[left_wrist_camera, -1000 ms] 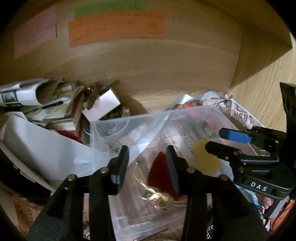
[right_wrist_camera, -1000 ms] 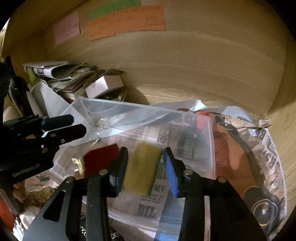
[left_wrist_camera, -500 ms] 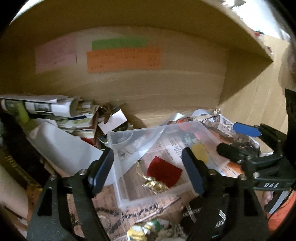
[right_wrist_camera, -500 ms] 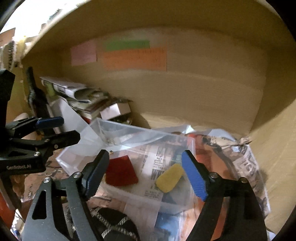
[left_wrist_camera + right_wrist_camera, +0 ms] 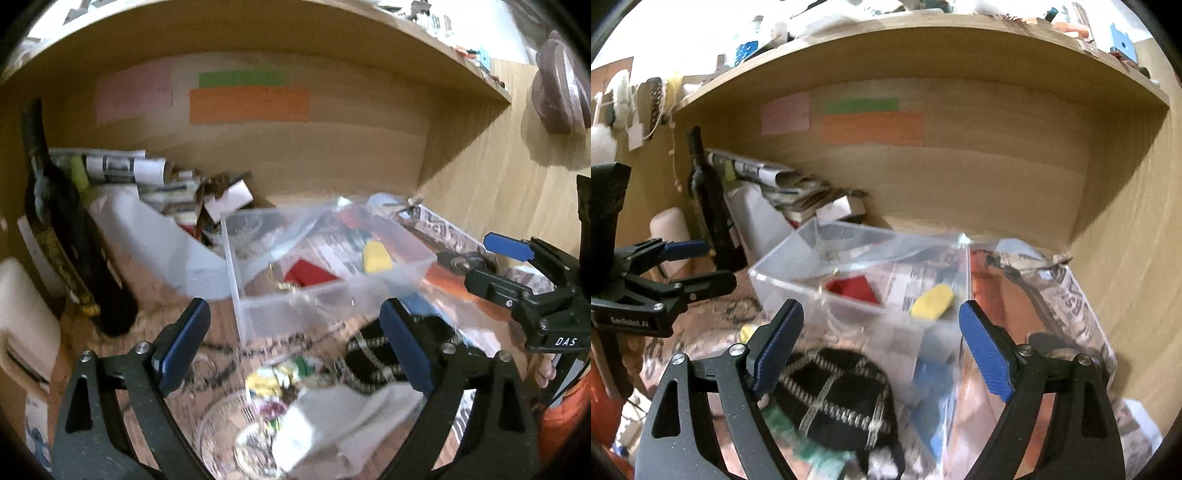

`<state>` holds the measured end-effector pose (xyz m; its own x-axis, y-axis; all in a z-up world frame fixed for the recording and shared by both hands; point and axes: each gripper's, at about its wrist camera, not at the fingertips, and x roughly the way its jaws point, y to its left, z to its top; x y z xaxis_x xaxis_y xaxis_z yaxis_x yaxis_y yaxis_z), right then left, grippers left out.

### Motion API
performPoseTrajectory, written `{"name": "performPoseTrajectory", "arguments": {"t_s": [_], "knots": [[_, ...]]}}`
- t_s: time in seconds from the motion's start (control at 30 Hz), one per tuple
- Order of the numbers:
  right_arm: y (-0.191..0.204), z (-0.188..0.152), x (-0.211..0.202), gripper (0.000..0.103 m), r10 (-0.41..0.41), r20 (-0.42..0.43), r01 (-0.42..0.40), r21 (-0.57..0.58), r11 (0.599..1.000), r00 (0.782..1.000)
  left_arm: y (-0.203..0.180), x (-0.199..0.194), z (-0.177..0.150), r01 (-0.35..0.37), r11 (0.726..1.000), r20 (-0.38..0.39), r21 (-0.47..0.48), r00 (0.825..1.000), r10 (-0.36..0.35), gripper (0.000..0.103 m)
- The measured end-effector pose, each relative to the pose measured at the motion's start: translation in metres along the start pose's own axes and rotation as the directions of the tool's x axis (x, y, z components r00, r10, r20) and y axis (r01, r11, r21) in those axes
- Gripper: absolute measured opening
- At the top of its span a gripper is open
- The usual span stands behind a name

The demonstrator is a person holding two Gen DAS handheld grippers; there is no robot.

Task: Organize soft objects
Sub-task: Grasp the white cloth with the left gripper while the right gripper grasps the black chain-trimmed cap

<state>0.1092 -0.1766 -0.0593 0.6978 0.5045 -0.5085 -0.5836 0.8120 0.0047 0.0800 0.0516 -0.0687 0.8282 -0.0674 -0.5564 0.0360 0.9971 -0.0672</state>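
Observation:
A clear plastic box (image 5: 332, 291) (image 5: 798, 275) sits on the shelf floor. Inside lie a red soft piece (image 5: 308, 273) (image 5: 853, 290) and a yellow soft piece (image 5: 376, 256) (image 5: 932, 301). My left gripper (image 5: 295, 347) is open and empty, in front of the box. My right gripper (image 5: 877, 345) is open and empty, also in front of the box; it shows at the right of the left wrist view (image 5: 517, 273). A black knitted piece with pale stripes (image 5: 834, 398) (image 5: 373, 360) lies below the right gripper.
A dark bottle (image 5: 77, 258) (image 5: 714, 218) stands at left beside stacked papers (image 5: 122, 170). A white sheet (image 5: 162, 243) leans by the box. Newspaper (image 5: 1067, 299) lies at right. A glass dish (image 5: 236, 439) and crumpled wrappers (image 5: 273, 380) lie in front. Coloured notes (image 5: 249, 105) hang on the back wall.
Both grippers opened wide and pulled back out of the box. The red and yellow pieces stay in the box. The views now take in more of the shelf.

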Motion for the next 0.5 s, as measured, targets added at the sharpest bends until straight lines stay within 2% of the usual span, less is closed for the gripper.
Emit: {"name": "performPoseTrajectory", "arguments": {"t_s": [0.3,0.5], "knots": [[0.011,-0.040,0.004,0.085,0.042,-0.087,-0.040,0.030,0.999,0.995,-0.013,0.001,-0.044,-0.004,1.000,-0.081,0.017,0.997,0.006,0.095],[0.016,-0.062,0.018,0.085,0.071,-0.159,-0.063,0.057,0.996,0.985,-0.013,0.008,-0.067,0.044,0.998,-0.140,-0.034,0.989,-0.049,0.095]]}}
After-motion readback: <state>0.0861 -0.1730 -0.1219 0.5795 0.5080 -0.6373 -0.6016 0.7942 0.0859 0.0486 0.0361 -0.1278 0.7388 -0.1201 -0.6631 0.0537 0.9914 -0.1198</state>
